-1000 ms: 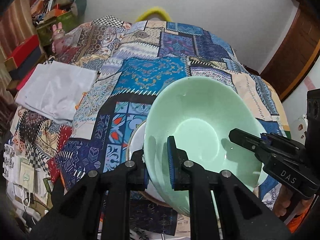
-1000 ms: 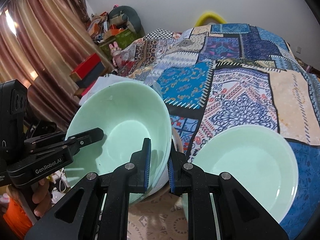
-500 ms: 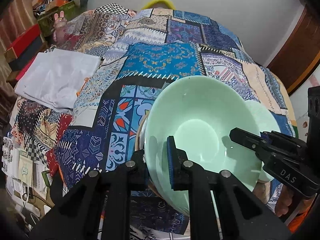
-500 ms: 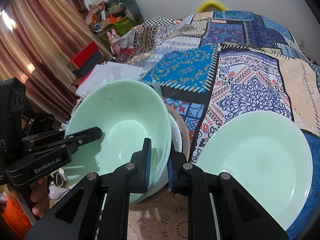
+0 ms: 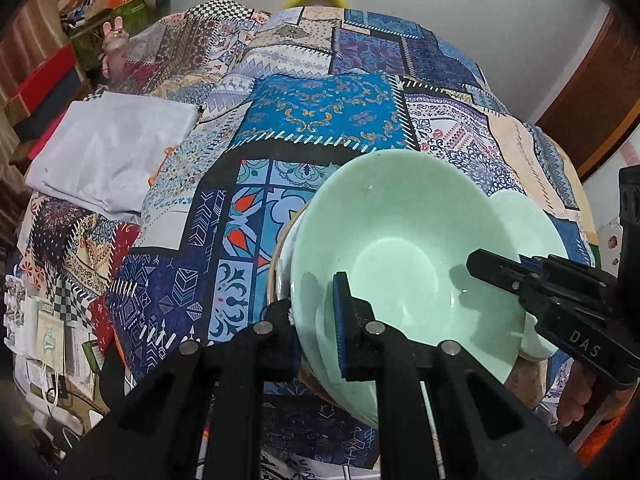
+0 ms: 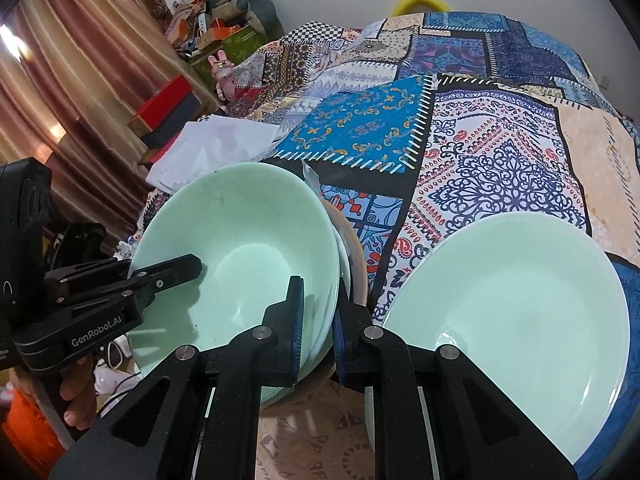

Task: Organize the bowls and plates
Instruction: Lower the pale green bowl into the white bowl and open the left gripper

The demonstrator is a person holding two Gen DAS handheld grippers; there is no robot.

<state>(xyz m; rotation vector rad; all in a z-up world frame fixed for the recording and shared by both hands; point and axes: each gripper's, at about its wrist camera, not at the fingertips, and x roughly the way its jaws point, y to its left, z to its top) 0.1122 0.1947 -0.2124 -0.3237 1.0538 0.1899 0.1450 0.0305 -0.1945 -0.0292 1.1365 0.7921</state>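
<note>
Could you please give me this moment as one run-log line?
left hand-held gripper: shut on bowl rim | right hand-held gripper: shut on opposite rim | bowl: over stack | plate: beside

White wall (image 5: 460, 8), brown curtains (image 6: 72, 72), patchwork bedspread (image 5: 328, 112), cluttered boxes (image 6: 208, 36) in corner.

Both grippers' fingers (image 5: 340, 320) pinch green bowl (image 5: 404, 264).

bowl (image 5: 404, 264): showing a smooth, glossy glaze — pale green
plate (image 6: 508, 316): gleaming, same glassy finish
quilt (image 5: 320, 116): lying as matt printed cloth
grippers' fingers (image 6: 280, 320): looking like matt black plastic — metal rivets shining
curtain (image 6: 60, 92): hanging as sheeny fabric
</note>
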